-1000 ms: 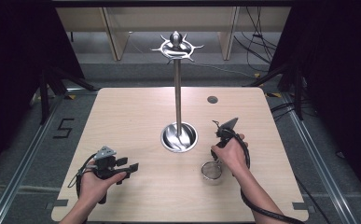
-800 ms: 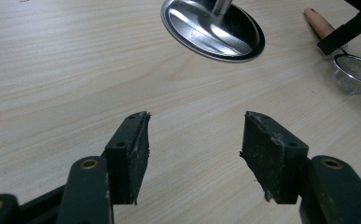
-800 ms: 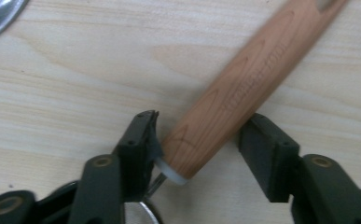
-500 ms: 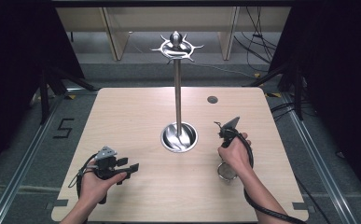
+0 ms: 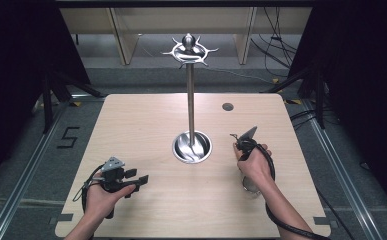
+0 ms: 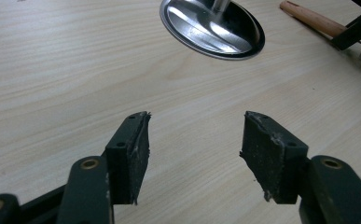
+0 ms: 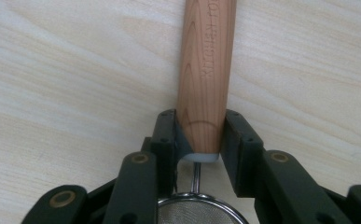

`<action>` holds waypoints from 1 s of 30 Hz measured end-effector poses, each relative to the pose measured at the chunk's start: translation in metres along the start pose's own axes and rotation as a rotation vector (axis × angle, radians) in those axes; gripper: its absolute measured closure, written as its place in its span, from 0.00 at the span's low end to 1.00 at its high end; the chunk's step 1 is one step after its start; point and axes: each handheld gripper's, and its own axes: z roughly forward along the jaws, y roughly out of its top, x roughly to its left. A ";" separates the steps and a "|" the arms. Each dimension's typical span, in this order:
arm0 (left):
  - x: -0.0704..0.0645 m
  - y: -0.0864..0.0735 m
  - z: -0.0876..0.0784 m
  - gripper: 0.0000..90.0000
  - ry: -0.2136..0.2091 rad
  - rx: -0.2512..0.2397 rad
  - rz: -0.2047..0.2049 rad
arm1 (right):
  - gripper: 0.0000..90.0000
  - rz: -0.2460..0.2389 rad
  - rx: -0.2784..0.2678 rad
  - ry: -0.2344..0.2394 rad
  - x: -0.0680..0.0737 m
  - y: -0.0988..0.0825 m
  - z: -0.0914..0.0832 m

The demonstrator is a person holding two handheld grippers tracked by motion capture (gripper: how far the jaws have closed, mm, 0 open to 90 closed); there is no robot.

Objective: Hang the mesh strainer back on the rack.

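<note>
The high view looks forward and down from the near side over the whole table [image 5: 146, 125]. The left gripper view sits low and close to the tabletop, facing the stand [image 6: 213, 28] at centre, which both share. The right gripper view looks straight down, very near, onto a wooden handle [image 7: 206, 70].

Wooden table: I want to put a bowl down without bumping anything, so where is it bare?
The light wooden table is bare across its far left, between the tall steel hook stand's round base and the left edge. The far right corner holds just a small dark hole. The near right is crowded: the right hand-held gripper clamps the wooden-handled mesh strainer there.
</note>
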 end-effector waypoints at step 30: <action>0.000 -0.001 -0.001 0.45 0.007 0.000 -0.005 | 0.77 -0.105 -0.185 0.159 -0.015 -0.025 -0.030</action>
